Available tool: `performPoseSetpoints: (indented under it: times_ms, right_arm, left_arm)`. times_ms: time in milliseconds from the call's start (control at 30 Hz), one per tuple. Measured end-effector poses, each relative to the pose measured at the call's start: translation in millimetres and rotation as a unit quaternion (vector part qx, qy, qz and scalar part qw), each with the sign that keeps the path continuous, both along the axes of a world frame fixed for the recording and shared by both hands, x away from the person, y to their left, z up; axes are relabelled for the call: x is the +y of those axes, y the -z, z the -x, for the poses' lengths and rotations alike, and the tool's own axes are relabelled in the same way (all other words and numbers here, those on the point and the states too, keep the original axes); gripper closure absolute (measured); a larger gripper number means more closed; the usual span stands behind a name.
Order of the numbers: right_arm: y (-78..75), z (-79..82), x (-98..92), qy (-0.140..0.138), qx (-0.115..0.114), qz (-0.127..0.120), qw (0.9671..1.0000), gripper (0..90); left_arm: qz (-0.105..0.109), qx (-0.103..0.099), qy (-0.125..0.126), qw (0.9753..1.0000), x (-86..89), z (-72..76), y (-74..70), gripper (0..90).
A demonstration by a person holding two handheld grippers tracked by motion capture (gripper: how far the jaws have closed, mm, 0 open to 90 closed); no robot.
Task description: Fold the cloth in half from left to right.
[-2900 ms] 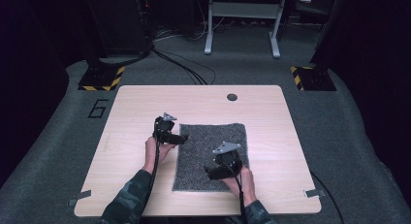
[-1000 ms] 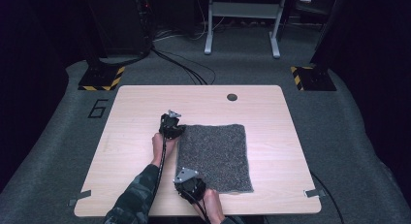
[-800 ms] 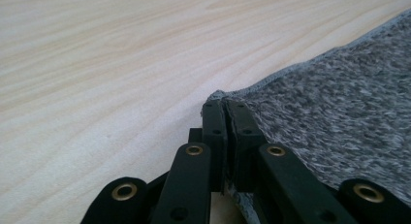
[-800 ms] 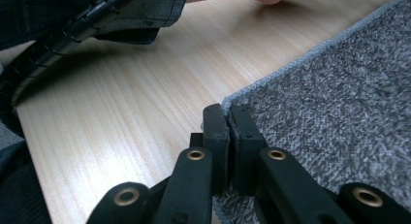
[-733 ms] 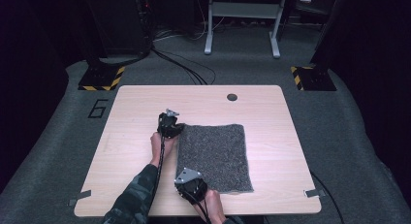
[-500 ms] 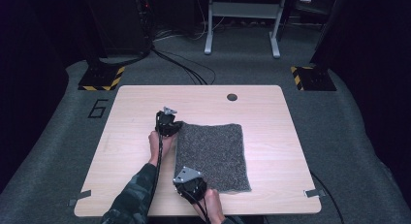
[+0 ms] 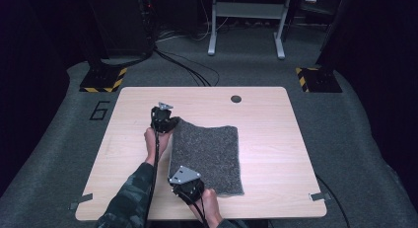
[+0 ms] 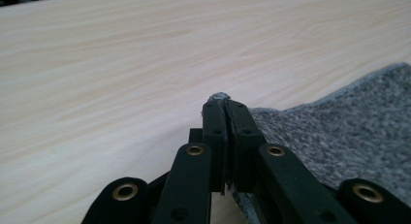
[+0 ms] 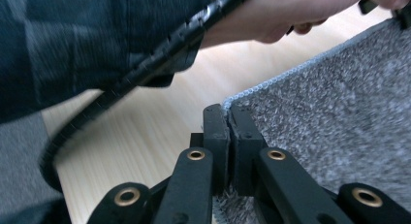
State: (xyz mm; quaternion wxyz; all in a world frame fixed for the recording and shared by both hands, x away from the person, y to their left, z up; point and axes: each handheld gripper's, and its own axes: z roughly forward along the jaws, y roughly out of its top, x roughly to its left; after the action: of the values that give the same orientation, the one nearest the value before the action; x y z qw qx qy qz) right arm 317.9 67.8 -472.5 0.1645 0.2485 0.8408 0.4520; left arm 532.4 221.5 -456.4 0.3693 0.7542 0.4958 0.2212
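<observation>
Cloth [image 7: 209, 156], grey and flat, was seen at centre of the high view on the wooden table [image 7: 276, 139], with its left edge gripped at both corners. Left gripper [image 7: 165, 123] was clamped on the far-left corner, a nub of fabric pinched between the closed jaws in the left gripper view [image 8: 227, 112]. Right gripper [image 7: 190, 188] was clenched on the near-left corner, edge caught between the jaws [image 9: 228, 118] in the right gripper view. Both grasps were judged done; no fold was made yet, so lifting the left edge and carrying it over toward frame right was judged to be what remained.
</observation>
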Motion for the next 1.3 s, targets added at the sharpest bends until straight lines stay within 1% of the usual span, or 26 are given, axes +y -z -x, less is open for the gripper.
performPoseSetpoints:
  times_ms: [33,67,100,133,167,200,233,267,300,367,400,433,467,500,533,600,633,900,1033,1167,1200,1267,1300]
  right_arm:
    - [-6.4,-0.4,1.1,-0.004,-0.008,-0.008,0.9999,88.2]
    - [-11.7,0.0,2.2,-0.002,-0.013,-0.02,0.9997,88.1]
    - [-16.8,0.5,2.4,-0.002,-0.019,-0.027,0.9995,88.1]
    - [-20.1,1.3,1.6,-0.002,-0.021,-0.032,0.9993,88.1]
    - [-23.1,1.6,0.1,0.001,-0.025,-0.04,0.9989,88.1]
    - [-25.0,2.6,-2.7,0.005,-0.023,-0.046,0.9987,88.1]
    - [-25.5,1.5,-7.0,0.001,-0.028,-0.046,0.9985,88.1]
    - [-25.5,3.1,-10.7,0.012,-0.02,-0.053,0.9983,88.1]
    - [-24.9,2.9,-15.7,0.012,-0.024,-0.053,0.9982,88.1]
    - [-22.5,4.4,-25.5,0.019,-0.024,-0.054,0.9981,88.0]
    - [-21.0,5.0,-28.4,0.024,-0.02,-0.055,0.998,88.0]
    - [-18.3,5.6,-33.8,0.027,-0.013,-0.051,0.9982,87.9]
    - [-15.8,5.5,-37.5,0.032,-0.014,-0.05,0.9981,87.9]
    - [-14.2,6.1,-40.2,0.034,-0.008,-0.047,0.9983,87.9]
    - [-11.0,5.6,-45.6,0.036,-0.008,-0.044,0.9984,87.9]
    - [-8.7,5.7,-50.9,0.04,0.0,-0.04,0.9984,87.8]
    - [-7.8,5.8,-52.9,0.042,0.0,-0.04,0.9983,87.9]
    - [-2.7,5.9,-75.6,0.065,0.004,-0.032,0.9974,87.7]
    - [0.6,5.2,-86.6,0.075,0.011,-0.025,0.9968,87.6]
    - [5.9,5.4,-95.3,0.084,0.02,-0.019,0.9961,87.5]
    - [7.8,5.3,-97.9,0.087,0.022,-0.014,0.9959,87.5]
    - [9.7,5.1,-101.3,0.09,0.023,-0.014,0.9956,87.5]
    - [10.8,4.5,-103.6,0.093,0.027,-0.012,0.9953,87.5]
  left_arm:
    - [-0.005,0.0,0.0,1.0,4.2,0.4,-6.5,87.0]
    - [-0.007,-0.006,-0.003,1.0,7.7,0.4,-12.7,87.0]
    - [-0.009,-0.011,-0.006,0.9999,9.5,1.2,-17.3,87.0]
    - [-0.014,-0.013,-0.006,0.9998,10.9,1.7,-22.8,87.0]
    - [-0.013,-0.014,-0.005,0.9998,11.3,1.9,-27.3,87.1]
    - [-0.014,-0.017,-0.003,0.9998,9.8,2.0,-30.8,87.0]
    - [-0.016,-0.019,-0.001,0.9997,6.5,2.7,-33.1,87.0]
    - [-0.021,-0.023,0.006,0.9995,2.3,2.7,-34.0,87.0]
    - [-0.021,-0.025,0.009,0.9994,-3.3,2.5,-33.3,87.0]
    - [-0.022,-0.021,0.018,0.9994,-12.5,1.3,-30.9,87.0]
    - [-0.024,-0.018,0.025,0.9992,-19.2,0.3,-28.6,86.9]
    - [-0.02,-0.017,0.027,0.9993,-24.9,-0.7,-26.3,86.9]
    - [-0.022,-0.015,0.031,0.9992,-28.8,-1.3,-25.0,87.0]
    - [-0.024,-0.013,0.037,0.9989,-37.0,-2.5,-22.2,86.9]
    - [-0.025,-0.013,0.04,0.9988,-40.9,-3.0,-21.0,86.9]
    - [-0.027,-0.012,0.045,0.9986,-49.1,-4.2,-18.0,86.9]
    - [-0.028,-0.01,0.049,0.9984,-54.1,-5.0,-16.2,86.9]
    - [-0.029,-0.006,0.061,0.9977,-75.1,-9.6,-9.1,86.8]
    - [-0.025,-0.005,0.064,0.9976,-87.4,-12.1,-4.7,86.7]
    - [-0.029,0.002,0.075,0.9968,-97.3,-14.0,-0.8,86.6]
    - [-0.027,-0.001,0.074,0.9969,-99.4,-14.4,0.5,86.6]
    - [-0.028,-0.001,0.075,0.9968,-103.9,-15.1,2.4,86.6]
    - [-0.031,0.0,0.076,0.9966,-105.3,-15.4,2.9,86.6]
